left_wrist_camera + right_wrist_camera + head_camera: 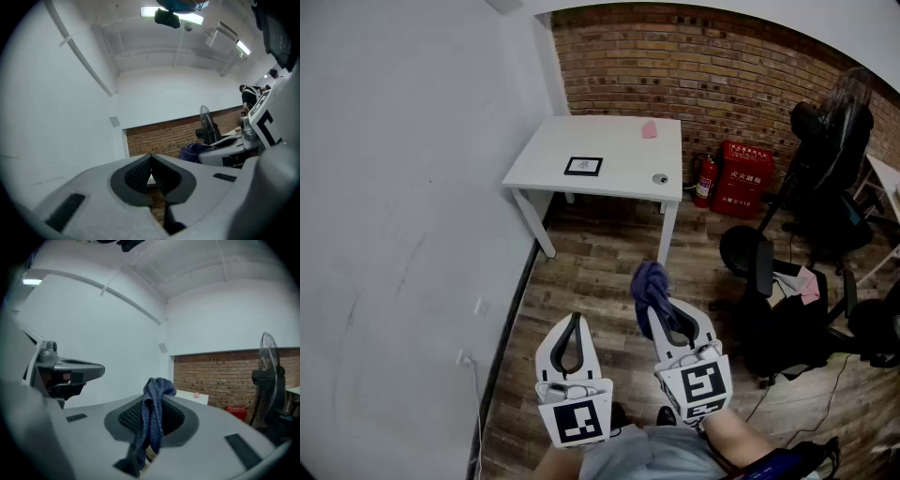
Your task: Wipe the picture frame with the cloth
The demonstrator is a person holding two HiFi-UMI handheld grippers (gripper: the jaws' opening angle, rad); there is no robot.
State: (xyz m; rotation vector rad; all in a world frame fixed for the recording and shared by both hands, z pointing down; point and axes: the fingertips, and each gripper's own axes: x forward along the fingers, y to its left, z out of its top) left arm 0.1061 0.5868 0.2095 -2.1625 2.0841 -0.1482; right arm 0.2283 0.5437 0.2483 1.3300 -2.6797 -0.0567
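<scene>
Picture frame (583,166) flat on white table (609,141) beside brick wall (694,66)

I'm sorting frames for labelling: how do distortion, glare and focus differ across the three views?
Head view: fisheye bows the brick wall into an arc; light even, picture frame crisp. Left gripper view: dark round vignette, ceiling lamp blown out. Right gripper view: cloth soft at its lower end, vignette again.
</scene>
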